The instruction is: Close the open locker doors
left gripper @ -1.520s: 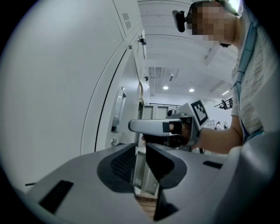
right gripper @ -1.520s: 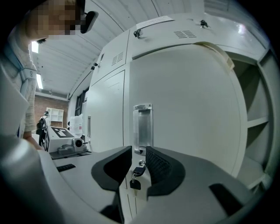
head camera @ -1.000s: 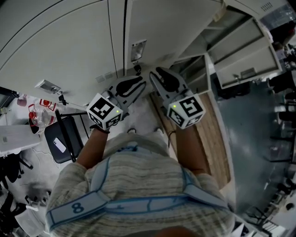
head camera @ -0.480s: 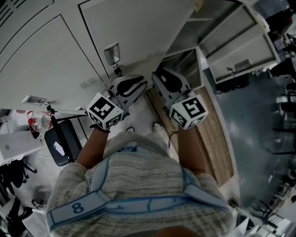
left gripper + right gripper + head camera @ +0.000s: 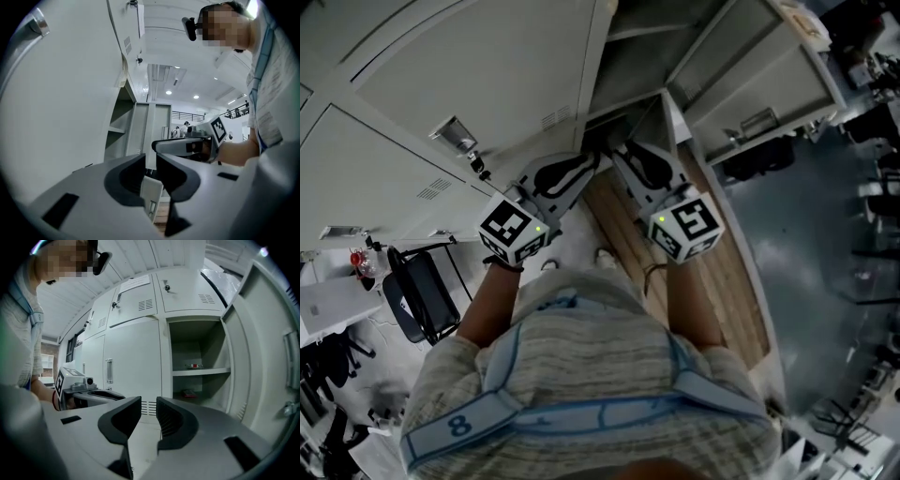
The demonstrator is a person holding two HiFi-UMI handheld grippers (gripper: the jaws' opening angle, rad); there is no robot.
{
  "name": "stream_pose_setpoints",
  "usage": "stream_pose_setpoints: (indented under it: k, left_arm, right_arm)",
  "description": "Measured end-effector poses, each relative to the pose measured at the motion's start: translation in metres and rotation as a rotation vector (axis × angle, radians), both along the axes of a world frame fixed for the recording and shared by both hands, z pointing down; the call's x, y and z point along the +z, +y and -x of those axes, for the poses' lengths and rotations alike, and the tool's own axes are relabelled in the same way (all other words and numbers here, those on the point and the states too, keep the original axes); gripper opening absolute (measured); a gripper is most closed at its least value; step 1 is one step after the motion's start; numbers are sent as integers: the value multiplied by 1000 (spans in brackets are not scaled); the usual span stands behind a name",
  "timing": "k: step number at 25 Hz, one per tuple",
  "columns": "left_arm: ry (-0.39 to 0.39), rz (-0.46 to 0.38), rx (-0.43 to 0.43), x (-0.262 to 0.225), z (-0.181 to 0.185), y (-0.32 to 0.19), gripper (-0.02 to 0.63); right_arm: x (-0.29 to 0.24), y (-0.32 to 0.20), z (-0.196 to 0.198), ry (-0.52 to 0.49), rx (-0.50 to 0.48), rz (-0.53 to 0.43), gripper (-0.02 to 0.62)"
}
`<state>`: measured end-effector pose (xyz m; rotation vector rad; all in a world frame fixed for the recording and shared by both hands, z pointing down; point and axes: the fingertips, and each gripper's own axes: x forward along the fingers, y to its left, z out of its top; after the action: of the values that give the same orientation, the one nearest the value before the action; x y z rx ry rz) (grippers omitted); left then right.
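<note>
Grey-white steel lockers filled the upper part of the head view, with closed locker doors (image 5: 478,66) at the upper left and an open locker (image 5: 642,66) at the top centre. Its open door (image 5: 764,89) swung out toward the upper right. The person (image 5: 581,375) stood facing them and held both tools level at the middle of the frame. The left gripper (image 5: 581,167) and the right gripper (image 5: 628,155) were side by side, close to each other and short of the open locker. Left gripper (image 5: 149,171): jaws slightly spread, narrow gap, nothing pinched. Right gripper (image 5: 149,418): same, jaws apart and empty. In the right gripper view the open locker (image 5: 194,338) sat right of centre, its shelf (image 5: 201,372) carrying small red-marked items too small to tell, and the open door (image 5: 267,357) stood at the right edge. A wooden floor strip (image 5: 722,281) ran under the right arm. A black chair (image 5: 417,300) stood at lower left.
</note>
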<state>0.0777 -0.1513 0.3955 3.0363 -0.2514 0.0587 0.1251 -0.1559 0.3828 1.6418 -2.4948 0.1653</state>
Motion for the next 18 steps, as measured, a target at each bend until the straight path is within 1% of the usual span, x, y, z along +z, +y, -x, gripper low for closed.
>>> stream_pose_setpoints:
  k: [7, 11, 18]
  left_arm:
    - [-11, 4, -17, -5, -59, 11, 63]
    - [-15, -3, -20, -9, -88, 16, 63]
    - [-24, -22, 15, -12, -137, 31, 63]
  right_arm:
    - [-7, 10, -64, -1, -21, 1, 78]
    - [-11, 18, -92, -3, -27, 2, 78]
    - [-17, 38, -132, 2, -25, -7, 78]
